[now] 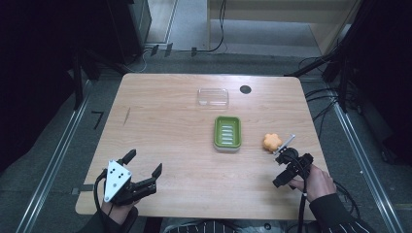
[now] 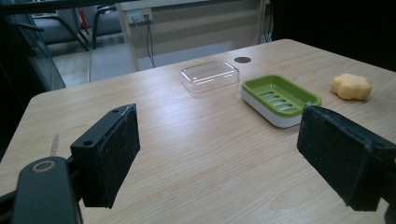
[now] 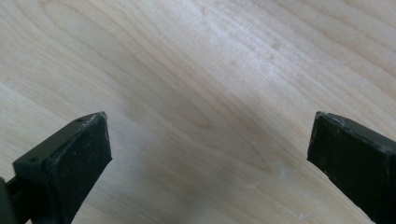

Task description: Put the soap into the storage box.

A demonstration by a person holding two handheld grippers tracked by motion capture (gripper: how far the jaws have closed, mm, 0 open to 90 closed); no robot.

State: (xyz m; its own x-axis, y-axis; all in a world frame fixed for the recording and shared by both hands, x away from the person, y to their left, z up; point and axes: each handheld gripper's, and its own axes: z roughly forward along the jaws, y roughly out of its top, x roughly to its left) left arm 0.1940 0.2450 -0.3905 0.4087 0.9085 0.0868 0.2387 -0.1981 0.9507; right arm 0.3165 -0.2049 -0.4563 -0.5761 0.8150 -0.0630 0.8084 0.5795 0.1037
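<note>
A green soap dish [image 1: 227,132] with a slotted floor lies at the table's middle; in the left gripper view the green soap dish [image 2: 280,99] sits beyond the jaws. An orange flower-shaped soap [image 1: 272,141] rests on the wood to its right, and it is the orange lump [image 2: 351,86] at far right. A clear plastic lid [image 1: 213,96] lies behind the dish. My left gripper [image 1: 143,163] stands open at the near left, holding nothing. My right gripper [image 1: 281,169] is open near the soap, tilted down over bare wood, its jaws [image 3: 208,135] wide apart and empty.
A small dark round disc [image 1: 245,89] sits in the wooden table [image 1: 170,121] near the far edge. Cables and dark stands surround the table on the floor. Bare wood lies between the two grippers along the near edge.
</note>
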